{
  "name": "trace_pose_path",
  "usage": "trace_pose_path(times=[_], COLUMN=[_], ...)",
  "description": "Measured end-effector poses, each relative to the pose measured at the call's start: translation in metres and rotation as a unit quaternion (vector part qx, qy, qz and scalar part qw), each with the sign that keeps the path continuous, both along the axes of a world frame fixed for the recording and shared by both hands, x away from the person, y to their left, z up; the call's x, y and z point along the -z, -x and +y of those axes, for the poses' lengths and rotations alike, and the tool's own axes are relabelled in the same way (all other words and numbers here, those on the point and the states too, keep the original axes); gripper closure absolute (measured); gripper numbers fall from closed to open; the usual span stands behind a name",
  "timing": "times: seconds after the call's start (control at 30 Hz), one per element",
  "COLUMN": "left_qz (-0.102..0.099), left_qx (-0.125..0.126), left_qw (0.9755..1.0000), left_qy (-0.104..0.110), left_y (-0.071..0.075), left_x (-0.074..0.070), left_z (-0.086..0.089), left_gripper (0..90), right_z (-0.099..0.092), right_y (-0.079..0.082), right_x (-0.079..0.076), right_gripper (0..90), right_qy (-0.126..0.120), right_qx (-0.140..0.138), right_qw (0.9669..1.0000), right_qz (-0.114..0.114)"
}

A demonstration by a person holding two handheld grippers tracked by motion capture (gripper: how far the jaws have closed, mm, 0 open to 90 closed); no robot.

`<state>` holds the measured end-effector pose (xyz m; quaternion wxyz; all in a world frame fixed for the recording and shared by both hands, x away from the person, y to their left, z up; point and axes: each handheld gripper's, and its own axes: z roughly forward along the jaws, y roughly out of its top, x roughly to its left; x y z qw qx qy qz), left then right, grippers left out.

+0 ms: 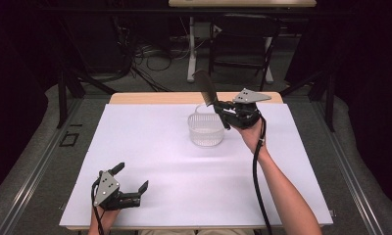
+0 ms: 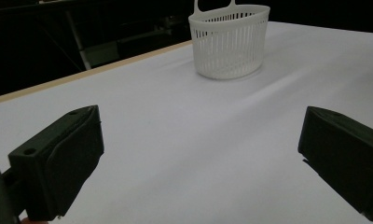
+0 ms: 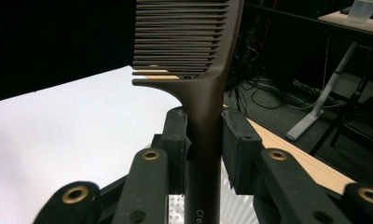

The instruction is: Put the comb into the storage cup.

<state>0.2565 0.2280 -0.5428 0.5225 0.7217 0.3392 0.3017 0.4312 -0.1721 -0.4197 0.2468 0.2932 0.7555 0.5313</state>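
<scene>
- Right gripper [image 1: 222, 108] clamped the comb [image 1: 205, 88] by its handle, above the basket's [image 1: 206, 129] far rim.
- Left gripper [image 1: 132, 179], jaws apart, rested near the table's [image 1: 194, 191] front edge, bare sheet ahead.

The basket [image 1: 206, 129] sits on the table [image 1: 159, 161] toward the far edge; my right fingers [image 1: 218, 105] hold the comb [image 1: 206, 88] above it (left ones [image 1: 133, 178] near me).

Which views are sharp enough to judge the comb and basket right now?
High view: evenly lit white table, dark surroundings, basket small but clear. Left gripper view: basket sharp, near pads soft. Right gripper view: comb crisp in the right claw, background dim.
</scene>
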Motion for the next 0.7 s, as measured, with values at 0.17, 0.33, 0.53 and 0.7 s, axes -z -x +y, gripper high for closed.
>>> trace_pose_path(times=[0.17,0.33,0.53,0.7], left_qz=[-0.001,-0.001,0.000,0.002], left_qx=[0.000,0.001,0.001,0.001], left_qw=[1.0000,1.0000,1.0000,1.0000], left_qy=[0.001,0.000,0.000,-0.002], left_y=[-0.0001,-0.0001,0.0000,-0.0009], left_x=[-0.0001,-0.0002,-0.0002,0.0003], left_z=[0.0001,-0.0003,-0.0002,-0.0002], left_gripper=[0.3,0.3,0.3,0.3], right_z=[0.0011,0.0020,0.0036,0.0057], right_y=[-0.0023,-0.0044,-0.0067,-0.0096], right_x=[-0.0012,-0.0019,-0.0021,-0.0024], right_gripper=[72.5,72.5,72.6,72.5], right_qy=[-0.001,-0.001,0.000,0.001], right_qx=[0.001,0.001,0.002,0.001], right_qw=[1.0000,1.0000,0.9999,0.9998], right_qz=[-0.004,-0.009,-0.013,-0.020])
